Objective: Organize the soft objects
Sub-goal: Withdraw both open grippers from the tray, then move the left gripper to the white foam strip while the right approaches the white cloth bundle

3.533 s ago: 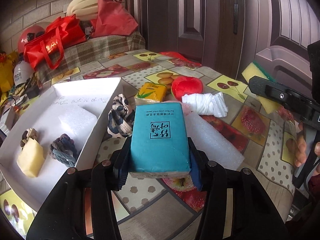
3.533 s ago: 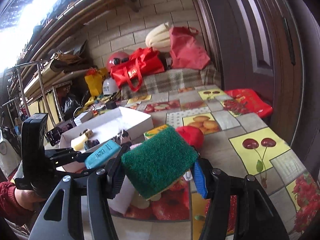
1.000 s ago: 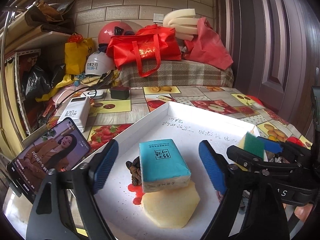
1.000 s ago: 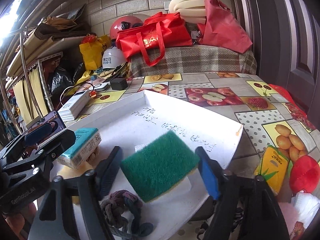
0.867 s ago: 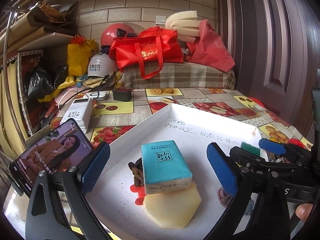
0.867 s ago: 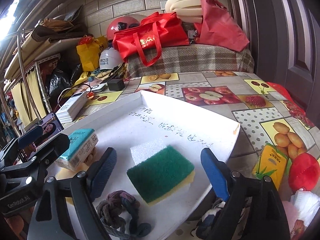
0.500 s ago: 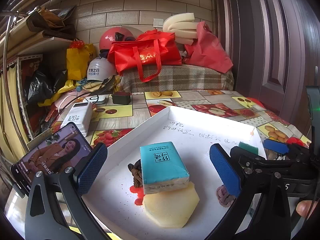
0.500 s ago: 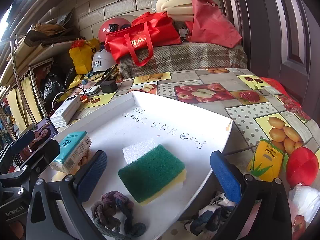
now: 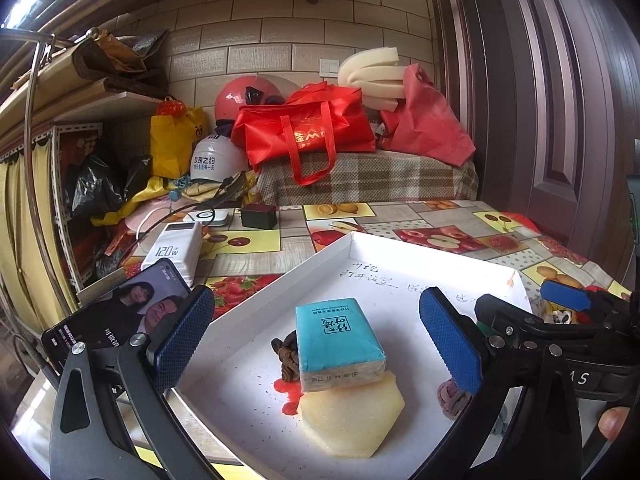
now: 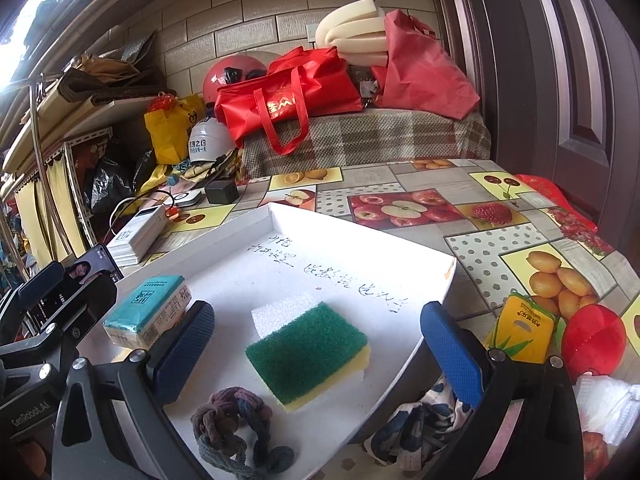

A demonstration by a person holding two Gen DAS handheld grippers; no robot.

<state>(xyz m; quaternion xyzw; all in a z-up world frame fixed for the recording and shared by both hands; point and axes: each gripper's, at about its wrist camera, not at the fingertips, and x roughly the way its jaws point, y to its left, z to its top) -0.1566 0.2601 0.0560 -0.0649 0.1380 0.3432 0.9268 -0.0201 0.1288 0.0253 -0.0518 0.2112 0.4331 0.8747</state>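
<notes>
Since a few seconds ago both loads have gone from the table into the tray (image 10: 448, 268): the tissue pack (image 9: 338, 338) and the sponge (image 10: 308, 350) were clamped then and now lie free. The tray sits on the near left of the table (image 10: 472, 248). The pack rests on a yellow foam block (image 9: 352, 416) at the near left of the tray; the sponge lies near the middle, partly on a white foam piece (image 10: 282, 314), with a braided cord (image 10: 236, 428) nearer still. The left gripper (image 9: 318, 340) and right gripper (image 10: 316, 354) both stand spread wide, pads clear of everything. This looks like the release step, finished. Next, I judge, comes a reach right for what is left outside: the patterned cloth (image 10: 416, 432), yellow pack (image 10: 522, 328), red ball (image 10: 594, 338) and white cloth (image 10: 608, 404).
</notes>
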